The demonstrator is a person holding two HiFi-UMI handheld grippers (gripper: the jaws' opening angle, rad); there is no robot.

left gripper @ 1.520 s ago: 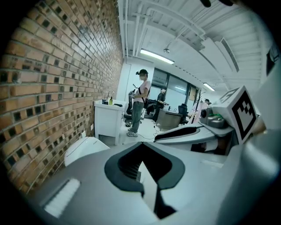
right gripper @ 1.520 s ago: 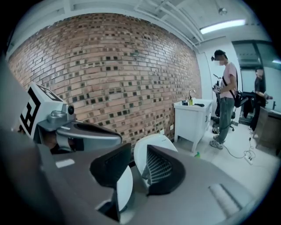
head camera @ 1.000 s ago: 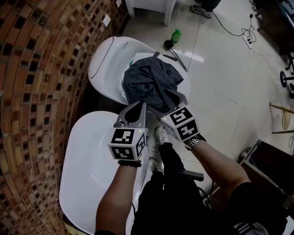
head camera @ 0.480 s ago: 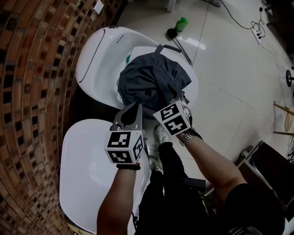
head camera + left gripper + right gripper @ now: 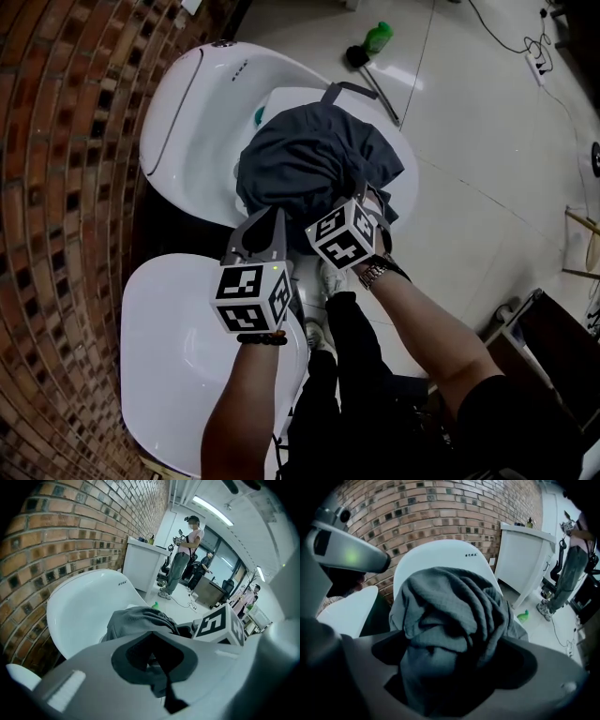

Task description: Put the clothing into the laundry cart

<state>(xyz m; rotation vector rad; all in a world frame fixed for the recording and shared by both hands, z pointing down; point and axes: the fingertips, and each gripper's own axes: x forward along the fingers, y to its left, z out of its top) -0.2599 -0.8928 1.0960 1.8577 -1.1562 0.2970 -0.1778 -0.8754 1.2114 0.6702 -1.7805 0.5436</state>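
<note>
Red-brown brick wall [image 5: 56, 187] running alongside, glossy pale tiled floor [image 5: 487, 141] shining, white cabinet [image 5: 140, 562] standing beyond, strip light [image 5: 213, 509] glowing overhead.

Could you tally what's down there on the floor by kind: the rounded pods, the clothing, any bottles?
White rounded pods: 2
Grey clothing heap: 1
Green bottle: 1
Total: 4

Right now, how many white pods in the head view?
2. The far pod sits by the brick wall with the grey clothing heaped on it; the near pod lies lower left, beside the person's left forearm. None seems hidden.
</note>
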